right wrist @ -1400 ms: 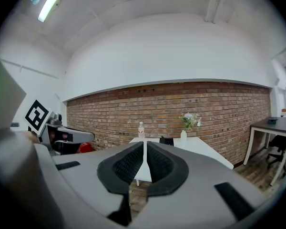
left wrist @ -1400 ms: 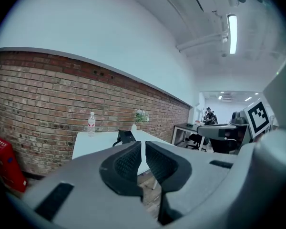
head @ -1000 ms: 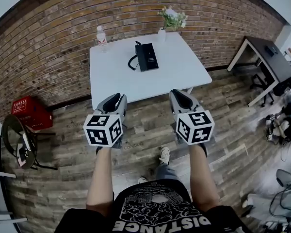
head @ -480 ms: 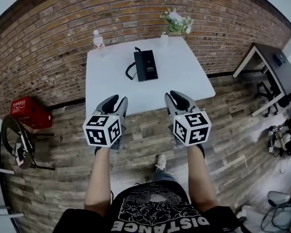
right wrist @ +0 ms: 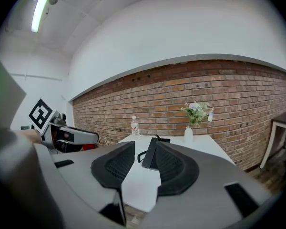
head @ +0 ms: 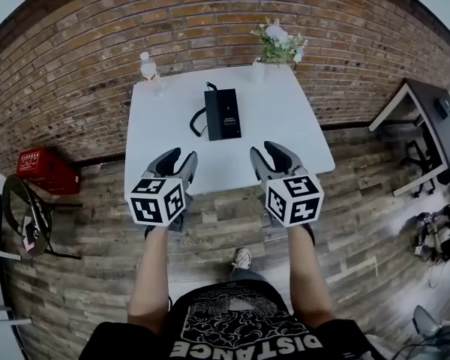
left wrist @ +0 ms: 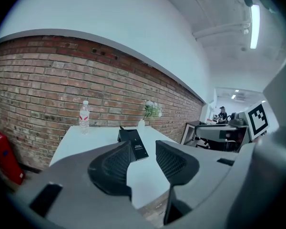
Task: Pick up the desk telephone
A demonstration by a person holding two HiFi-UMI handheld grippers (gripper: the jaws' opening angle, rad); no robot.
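Seen from the head, the left gripper [head: 178, 157] and right gripper [head: 265, 153] were held side by side over the wood floor [head: 232, 223], at the near edge of a white table [head: 285, 137]. The black phone [head: 223, 114] lay flat on the table at 12 o'clock from both grippers, well apart from them, its cord [head: 197, 121] looping off at 9 o'clock. Only this view showed the person's forearms, a shoe [head: 241, 259], a red crate [head: 46, 172] at 9 o'clock and a dark desk [head: 435, 115] at 3 o'clock.

The left gripper view alone showed a ceiling light [left wrist: 254, 20] and a distant person [left wrist: 222, 112]. Its jaws stood spread and had just been opening, with nothing between them – the phone appeared far beyond the gap, its near end behind the left pad.

The right gripper view alone showed the left gripper from the side at 9 o'clock. Its jaws were also parted, just widened, and empty; the phone sat beyond the gap, partly behind the right pad. A bottle [right wrist: 134, 126] and flowers [right wrist: 196, 112] stood by the brick wall [right wrist: 238, 94].
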